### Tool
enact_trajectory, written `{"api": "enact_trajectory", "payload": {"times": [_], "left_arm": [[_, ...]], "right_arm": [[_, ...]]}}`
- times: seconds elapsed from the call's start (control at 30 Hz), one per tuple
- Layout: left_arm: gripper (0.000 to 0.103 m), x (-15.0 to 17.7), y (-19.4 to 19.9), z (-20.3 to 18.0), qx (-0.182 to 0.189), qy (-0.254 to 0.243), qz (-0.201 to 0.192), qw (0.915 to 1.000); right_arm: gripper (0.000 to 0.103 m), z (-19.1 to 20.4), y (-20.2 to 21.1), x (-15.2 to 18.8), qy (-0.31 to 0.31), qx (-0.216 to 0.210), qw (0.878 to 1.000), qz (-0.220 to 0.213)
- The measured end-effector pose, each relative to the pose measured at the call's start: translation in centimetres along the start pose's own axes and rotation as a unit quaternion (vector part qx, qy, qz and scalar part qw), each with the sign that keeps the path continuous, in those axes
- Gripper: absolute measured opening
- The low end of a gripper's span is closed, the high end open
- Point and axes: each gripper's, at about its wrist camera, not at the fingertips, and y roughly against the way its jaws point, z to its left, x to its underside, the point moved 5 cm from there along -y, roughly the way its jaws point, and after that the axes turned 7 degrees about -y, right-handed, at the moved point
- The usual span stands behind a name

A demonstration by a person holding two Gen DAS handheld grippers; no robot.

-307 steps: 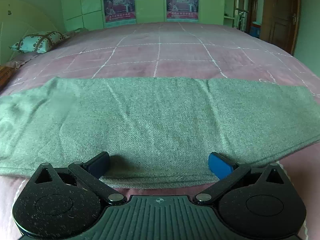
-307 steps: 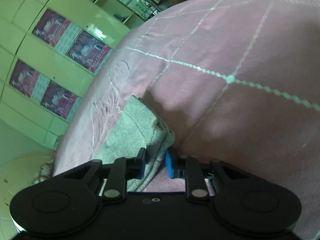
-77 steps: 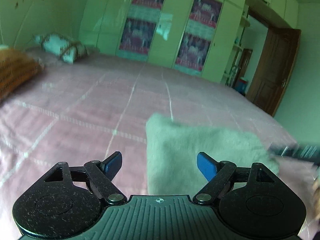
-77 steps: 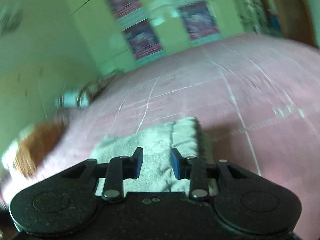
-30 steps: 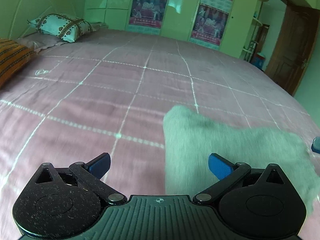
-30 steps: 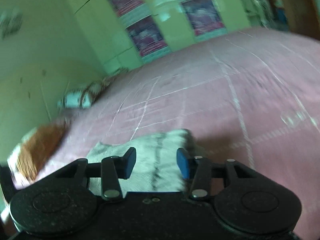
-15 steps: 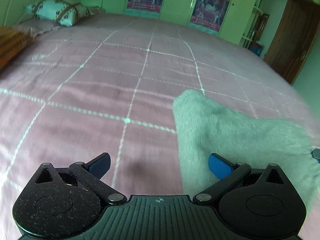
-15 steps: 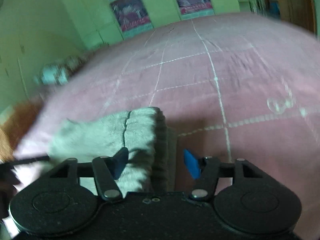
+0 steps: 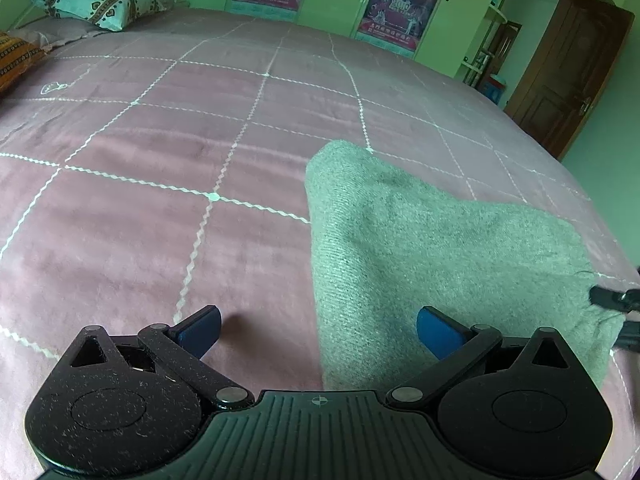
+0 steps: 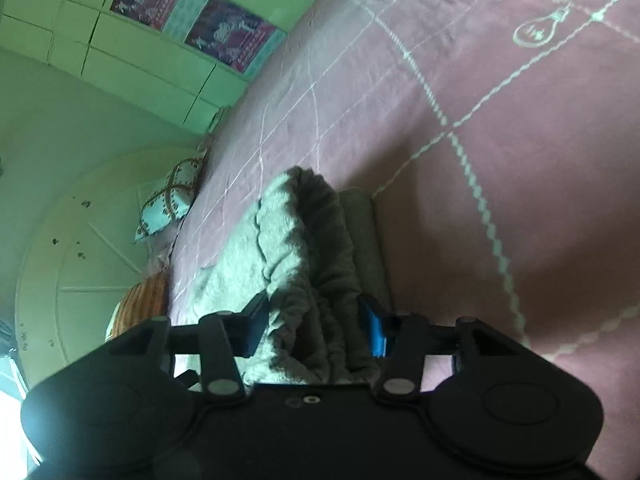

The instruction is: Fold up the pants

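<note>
On a pink bedspread (image 9: 168, 240) crossed by pale stitched lines, before green wardrobes (image 9: 452, 12), the folded grey pants (image 9: 420, 248) lie partly cut off at the frame edge, the left gripper (image 9: 318, 326) gaping empty over them while the right gripper (image 10: 314, 322) apparently pinches their bunched edge.

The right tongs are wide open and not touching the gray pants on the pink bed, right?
Not quite. In the right wrist view the right tongs are squeezed onto a bunched part of the gray pants, so they are touching. The pants do lie on the pink bed.
</note>
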Motion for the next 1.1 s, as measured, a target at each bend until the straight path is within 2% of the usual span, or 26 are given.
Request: {"api": "enact_trajectory", "payload": {"times": [0.03, 0.07, 0.17, 0.2, 0.23, 0.27, 0.33, 0.43, 0.47, 0.53, 0.7, 0.8, 0.87, 1.1], "left_arm": [[0.103, 0.0, 0.1, 0.0, 0.000, -0.001, 0.000, 1.0000], [0.103, 0.1, 0.3, 0.0, -0.001, -0.002, 0.000, 1.0000], [0.103, 0.2, 0.8, 0.1, 0.001, -0.003, -0.006, 1.0000], [0.103, 0.2, 0.9, 0.1, 0.002, -0.003, -0.005, 1.0000], [0.103, 0.3, 1.0, 0.2, 0.003, -0.002, -0.004, 1.0000], [0.103, 0.3, 1.1, 0.2, 0.007, -0.002, -0.004, 1.0000], [0.103, 0.3, 1.5, 0.1, 0.004, -0.008, -0.006, 0.9999], [0.103, 0.4, 2.1, 0.0, -0.002, -0.024, -0.007, 0.9997], [0.103, 0.5, 2.3, -0.1, -0.004, -0.028, -0.007, 0.9996], [0.103, 0.6, 2.7, -0.2, -0.005, -0.031, -0.009, 0.9995], [0.103, 1.0, 3.6, -1.1, -0.007, -0.042, -0.016, 0.9990], [0.103, 1.4, 3.8, -1.5, -0.007, -0.048, -0.016, 0.9987], [0.103, 1.5, 3.8, -1.4, -0.001, -0.045, -0.016, 0.9989], [0.103, 1.4, 2.0, -0.4, 0.027, 0.001, -0.008, 0.9996]], "right_arm": [[0.019, 0.4, 0.2, 0.0, 0.014, 0.006, 1.000, 0.004], [0.014, 1.1, 0.6, -0.1, 0.027, 0.005, 1.000, 0.001], [0.012, 3.1, 2.3, 0.4, 0.058, -0.031, 0.998, -0.020], [0.012, 2.9, 2.6, 0.5, 0.058, -0.033, 0.997, -0.029], [0.011, 1.8, 2.3, 0.6, 0.052, -0.009, 0.998, -0.031], [0.012, -0.6, 1.4, 0.5, 0.029, 0.036, 0.999, -0.022], [0.013, -2.5, 1.6, 0.5, -0.023, 0.006, 0.999, -0.029], [0.017, -1.3, 2.9, 0.6, -0.007, -0.001, 0.999, -0.053], [0.022, -0.9, 3.5, 0.6, -0.004, -0.004, 0.998, -0.059], [0.022, -0.3, 4.3, 0.6, 0.004, -0.008, 0.998, -0.067], [0.026, -1.0, 5.6, 0.5, 0.008, -0.010, 0.998, -0.061], [0.043, -1.2, 5.7, 0.6, 0.011, -0.004, 0.998, -0.058], [0.070, -1.2, 6.0, 0.9, 0.012, -0.007, 0.998, -0.059], [0.071, -1.8, 4.2, 0.4, 0.004, -0.013, 0.999, -0.030]]}}
